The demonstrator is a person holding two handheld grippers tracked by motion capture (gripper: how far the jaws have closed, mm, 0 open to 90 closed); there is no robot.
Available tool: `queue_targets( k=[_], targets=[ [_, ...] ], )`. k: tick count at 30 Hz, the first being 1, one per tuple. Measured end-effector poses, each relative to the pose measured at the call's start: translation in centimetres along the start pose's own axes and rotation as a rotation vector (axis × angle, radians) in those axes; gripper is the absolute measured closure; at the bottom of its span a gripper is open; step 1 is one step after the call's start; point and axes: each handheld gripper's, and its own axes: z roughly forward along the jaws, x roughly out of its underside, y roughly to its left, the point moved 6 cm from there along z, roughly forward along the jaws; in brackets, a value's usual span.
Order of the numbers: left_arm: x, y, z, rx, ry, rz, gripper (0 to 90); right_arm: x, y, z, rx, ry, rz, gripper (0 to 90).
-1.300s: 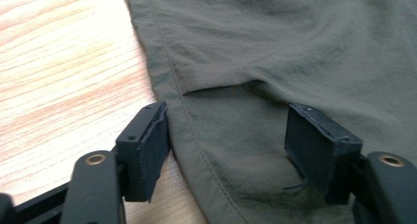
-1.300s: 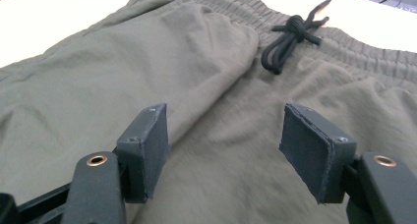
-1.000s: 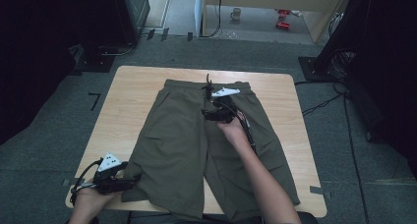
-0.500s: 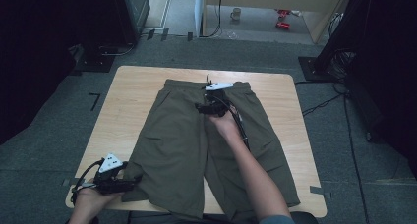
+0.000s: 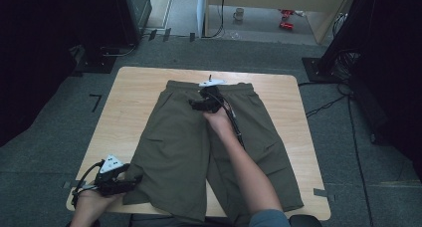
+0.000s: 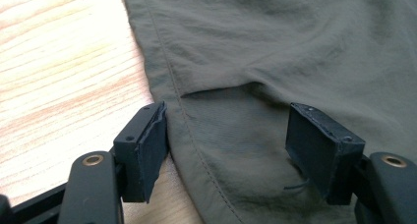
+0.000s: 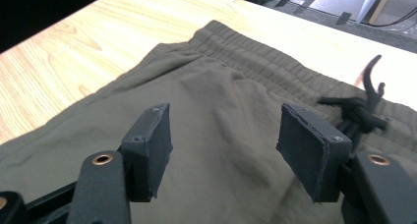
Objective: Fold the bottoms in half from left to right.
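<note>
On the wooden table (image 5: 134, 87), the olive shorts (image 5: 184, 147) lie flat with waistband far, the left gripper (image 6: 226, 150) straddling the near left leg hem, its jaws having just been closing yet apparently not pinching, while the right gripper (image 7: 223, 155) hangs unclenched, grasping nothing, near the black drawstring (image 7: 361, 111).

A white mug (image 5: 239, 13) and red objects (image 5: 286, 19) sit on the floor beyond the wooden table (image 5: 133, 95).
</note>
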Motion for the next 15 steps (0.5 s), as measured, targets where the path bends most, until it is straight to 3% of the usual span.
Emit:
queue_targets(
  k=[6, 15],
  targets=[
    [0.0, -0.3, -0.1, 0.012, 0.004, 0.003, 40.4, -0.1, 0.6, 1.3, -0.009, 0.027, 0.015, 36.5],
    [-0.1, -0.5, -0.1, 0.03, 0.014, 0.009, 47.8, -0.9, 1.9, 3.4, -0.016, 0.036, -0.011, 34.4]
  ],
)
